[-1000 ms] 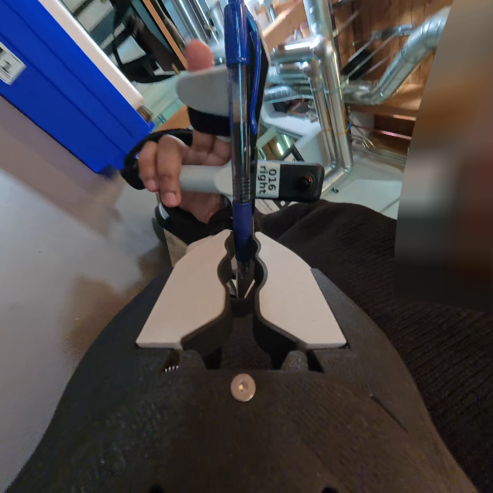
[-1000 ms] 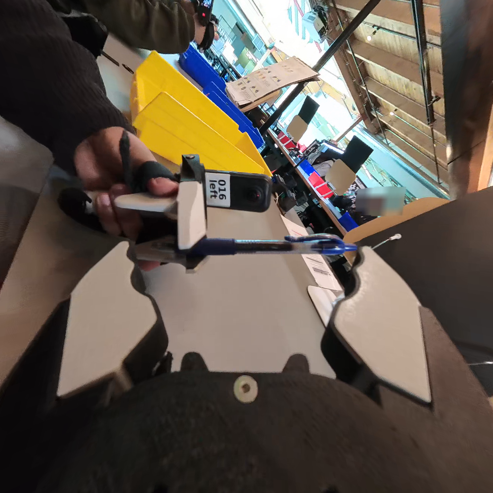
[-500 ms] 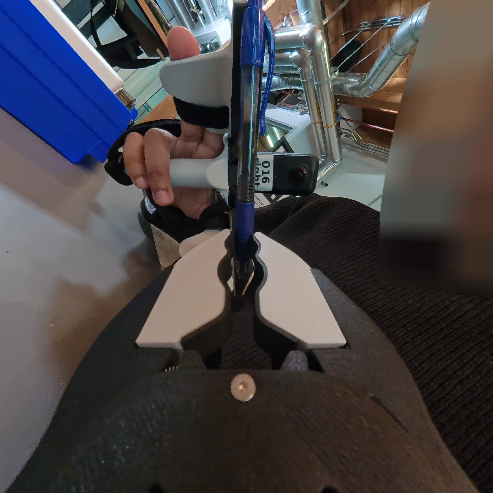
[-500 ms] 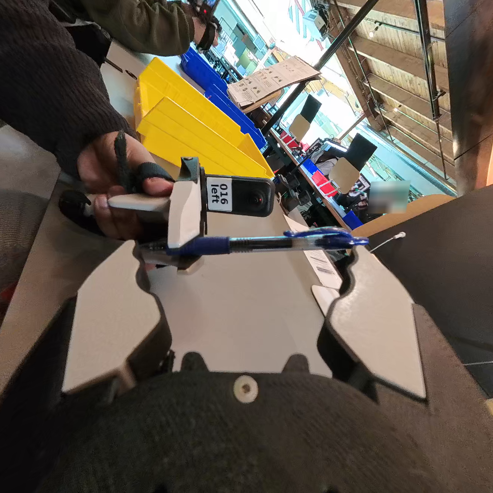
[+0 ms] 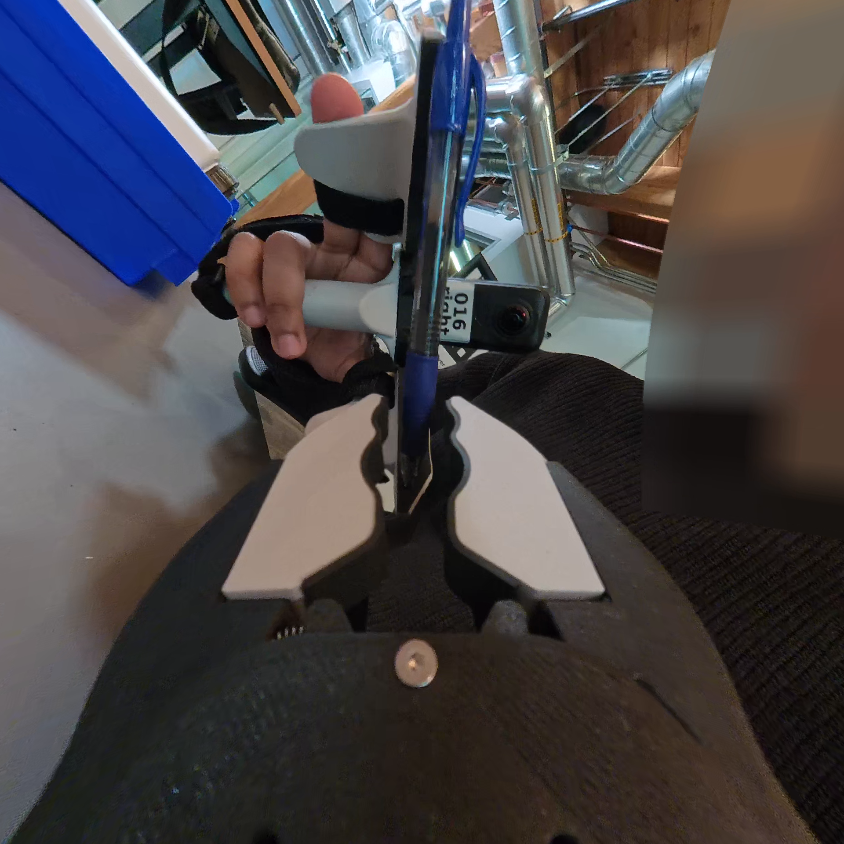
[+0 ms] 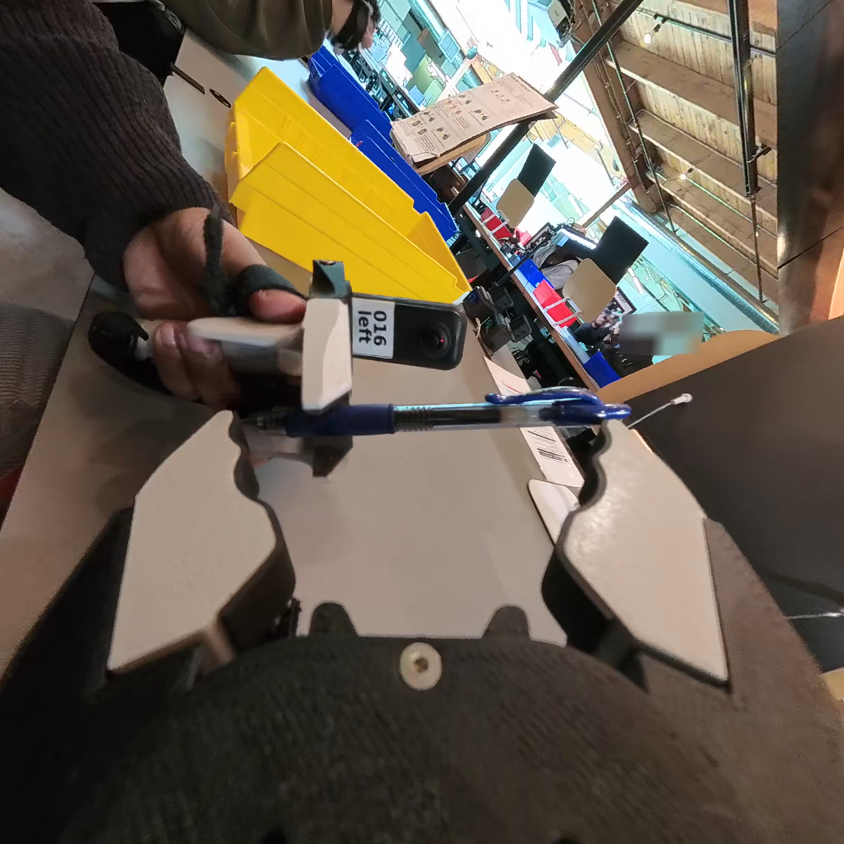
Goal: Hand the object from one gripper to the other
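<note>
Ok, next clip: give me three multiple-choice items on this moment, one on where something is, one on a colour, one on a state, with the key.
1. Which part of the pen sits at the left gripper?
A. the clip end
B. the rubber-grip end near the tip
C. the middle of the barrel

2. What colour are the pen's grip and clip?
A. red
B. green
C. blue

3. How do the jaws of the right gripper stand?
A. wide apart
B. shut on the pen
C. shut on nothing

Key: 1 B, since the left gripper's fingers flank the rubber grip while the clip end juts out free. 2 C, since both parts show blue on a clear barrel. 3 A, since the right wrist view shows its two fingers spread far apart, with the pen lying across by their tips.
</note>
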Motion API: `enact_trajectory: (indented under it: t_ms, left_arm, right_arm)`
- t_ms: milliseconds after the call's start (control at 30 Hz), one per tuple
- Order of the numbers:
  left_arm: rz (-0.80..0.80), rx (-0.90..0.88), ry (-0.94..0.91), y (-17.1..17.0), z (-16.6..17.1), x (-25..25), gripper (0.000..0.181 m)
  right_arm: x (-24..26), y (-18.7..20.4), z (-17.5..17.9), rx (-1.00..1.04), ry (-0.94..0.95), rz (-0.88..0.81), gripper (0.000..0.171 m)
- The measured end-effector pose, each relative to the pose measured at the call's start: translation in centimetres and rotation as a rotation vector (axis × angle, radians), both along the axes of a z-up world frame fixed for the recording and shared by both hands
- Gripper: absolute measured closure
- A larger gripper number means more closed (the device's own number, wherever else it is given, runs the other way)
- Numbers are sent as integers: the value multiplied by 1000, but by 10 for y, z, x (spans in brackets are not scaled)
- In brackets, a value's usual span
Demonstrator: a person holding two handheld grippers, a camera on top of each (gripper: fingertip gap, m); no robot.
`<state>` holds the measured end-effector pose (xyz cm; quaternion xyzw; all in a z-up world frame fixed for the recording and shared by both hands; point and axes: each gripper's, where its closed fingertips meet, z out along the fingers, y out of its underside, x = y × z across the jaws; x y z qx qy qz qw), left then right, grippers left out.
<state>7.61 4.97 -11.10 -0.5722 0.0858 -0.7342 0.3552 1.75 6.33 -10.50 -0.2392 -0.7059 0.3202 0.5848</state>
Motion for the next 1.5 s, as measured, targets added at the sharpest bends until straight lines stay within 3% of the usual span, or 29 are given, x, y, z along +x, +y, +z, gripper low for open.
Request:
enact_trajectory:
  t_ms: [200,433,567,767,833,867,900,967,1033,1167,1300,1367,1500]
  left_arm:
    - [59,3,19,7,0,-4,130]
    - [272,80,136,26,2,-26,101]
    - [450,255,322,33,10,-44,87]
    - [620,521,753,39,6,-59,76]
    - [652,579,832,39,5,-61,77]
    - [668,617,866,39,5,-60,79]
    - [679,659,910,38,5,-59,80]
    - [674,765,1021,35,3,-54,88]
    - [638,855,1138,31,-3,-48,128]
    - [633,820,1258,37,-20,-55,139]
    - [698,664,1190,46,-14,-82,131]
    - [627,531,1284,51,-37,-104,120]
    - [442,377,1591,47,-95,-147,123]
  right_arm:
    - [-1,-2,-3,6,-13,5,31]
    - [0,-3,-5,-126,-61,44,32]
    - [1,-2,-3,-313,-105,92,32]
    - [2,-3,5,-664,-167,187,33]
    - [2,-6,6,-771,-193,225,33]
    - [4,-8,5,-811,-223,247,64]
    - [7,-3,2,-846,-251,237,125]
    - [7,1,12,-1018,-236,297,109]
    - [6,4,10,-1110,-297,299,113]
    - [5,7,8,-1077,-286,269,115]
    - [4,8,7,-1044,-279,251,114]
    - [3,10,6,-1045,-269,243,113]
    - [2,13,6,-1095,-263,254,110]
